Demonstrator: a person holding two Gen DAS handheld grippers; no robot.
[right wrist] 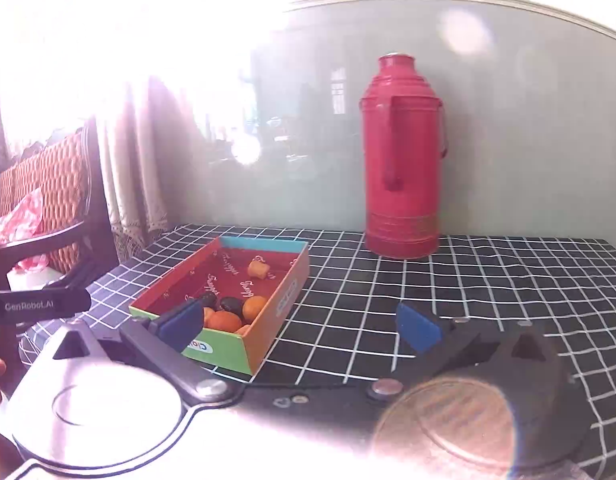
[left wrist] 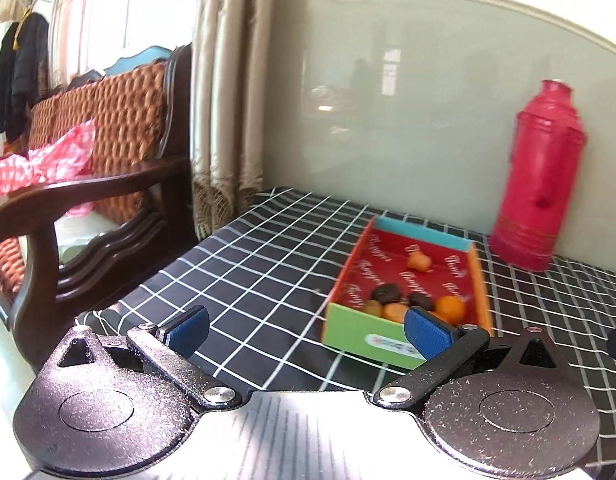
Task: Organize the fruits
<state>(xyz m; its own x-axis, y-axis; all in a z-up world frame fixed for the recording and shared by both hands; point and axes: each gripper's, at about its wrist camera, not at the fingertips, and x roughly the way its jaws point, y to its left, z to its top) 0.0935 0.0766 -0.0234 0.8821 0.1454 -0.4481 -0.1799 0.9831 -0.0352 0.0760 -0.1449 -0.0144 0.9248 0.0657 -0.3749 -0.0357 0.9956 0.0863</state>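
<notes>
Fruit box (right wrist: pixel 268 316) on the checked tablecloth (right wrist: pixel 488 280), both my grippers released.
My left gripper (left wrist: pixel 306 330) and right gripper (right wrist: pixel 300 326) gape, grasping nothing; "GenRobot.AI" shows on the left unit (right wrist: pixel 38 305). Fruits (right wrist: pixel 232 314) cluster at the box's near end; red thermos (right wrist: pixel 402 160) stands by the wall.

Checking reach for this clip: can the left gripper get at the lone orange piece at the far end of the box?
Probably yes: the left gripper is open, the box has no lid, and that orange piece sits apart from the others.

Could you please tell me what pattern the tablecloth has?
The tablecloth is black with a thin white grid, clearest in the right wrist view.
</notes>
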